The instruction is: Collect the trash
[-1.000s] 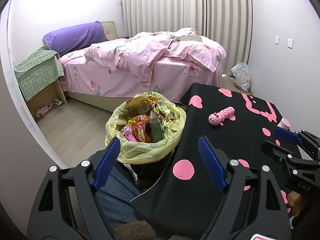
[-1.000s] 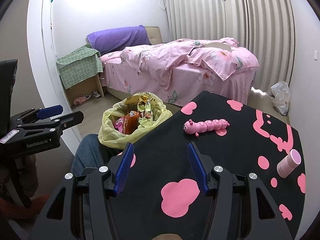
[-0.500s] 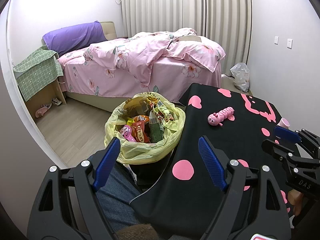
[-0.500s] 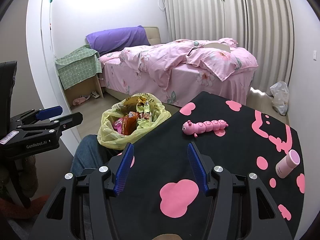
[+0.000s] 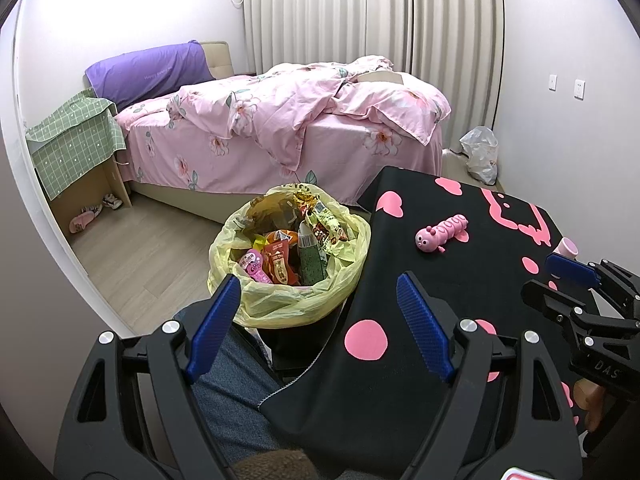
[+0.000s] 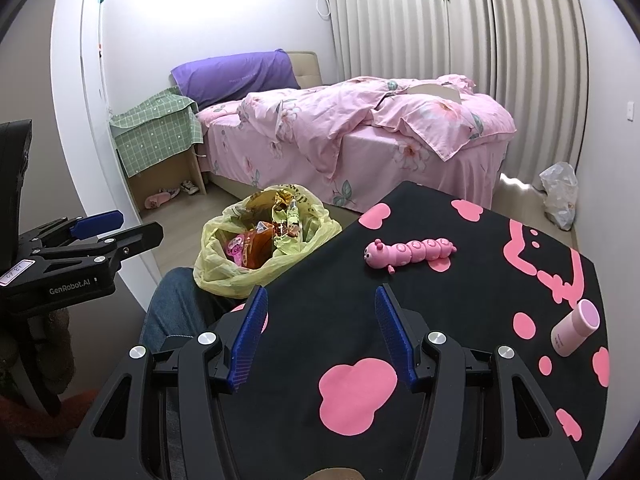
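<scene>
A bin lined with a yellow bag (image 5: 280, 300) stands on the floor left of the table, full of snack wrappers (image 5: 288, 256); it also shows in the right wrist view (image 6: 248, 276). My left gripper (image 5: 318, 312) is open and empty, held above the bin's near rim and the table's left edge. My right gripper (image 6: 320, 328) is open and empty above the black tablecloth with pink shapes (image 6: 460, 300). A pink caterpillar toy (image 6: 408, 252) and a small pink bottle (image 6: 574, 326) lie on the table.
A bed with pink floral bedding (image 5: 288, 128) stands behind the bin. A green-covered cabinet (image 5: 76, 148) is at the left wall. A clear plastic bag (image 5: 480, 156) sits on the floor by the curtain. The person's jeans-clad leg (image 5: 228, 384) is under the left gripper.
Almost nothing has changed. Both views have shifted very slightly, and both grippers stay open and empty.
</scene>
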Demonstrator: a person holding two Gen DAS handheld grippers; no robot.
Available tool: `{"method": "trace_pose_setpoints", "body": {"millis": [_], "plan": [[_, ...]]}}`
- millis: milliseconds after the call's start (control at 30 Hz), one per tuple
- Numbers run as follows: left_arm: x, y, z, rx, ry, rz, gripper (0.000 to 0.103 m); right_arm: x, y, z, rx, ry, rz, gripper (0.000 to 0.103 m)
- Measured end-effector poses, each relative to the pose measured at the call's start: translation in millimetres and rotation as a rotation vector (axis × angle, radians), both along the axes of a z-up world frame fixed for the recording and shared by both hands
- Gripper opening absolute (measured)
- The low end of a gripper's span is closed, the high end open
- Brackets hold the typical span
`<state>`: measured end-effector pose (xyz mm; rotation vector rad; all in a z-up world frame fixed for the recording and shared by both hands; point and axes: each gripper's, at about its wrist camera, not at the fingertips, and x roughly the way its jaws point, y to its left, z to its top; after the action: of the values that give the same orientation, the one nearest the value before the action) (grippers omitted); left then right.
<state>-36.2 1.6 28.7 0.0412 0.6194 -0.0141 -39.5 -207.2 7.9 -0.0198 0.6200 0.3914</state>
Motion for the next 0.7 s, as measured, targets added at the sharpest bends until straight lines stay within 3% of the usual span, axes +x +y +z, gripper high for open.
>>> {"method": "trace_pose_setpoints", "body": {"millis": [700], "plan": [[2.5, -0.4, -4.1, -0.012, 0.005, -0.012, 0.076, 1.0, 1.0, 1.0, -0.009, 0.002, -0.003, 0.053]]}}
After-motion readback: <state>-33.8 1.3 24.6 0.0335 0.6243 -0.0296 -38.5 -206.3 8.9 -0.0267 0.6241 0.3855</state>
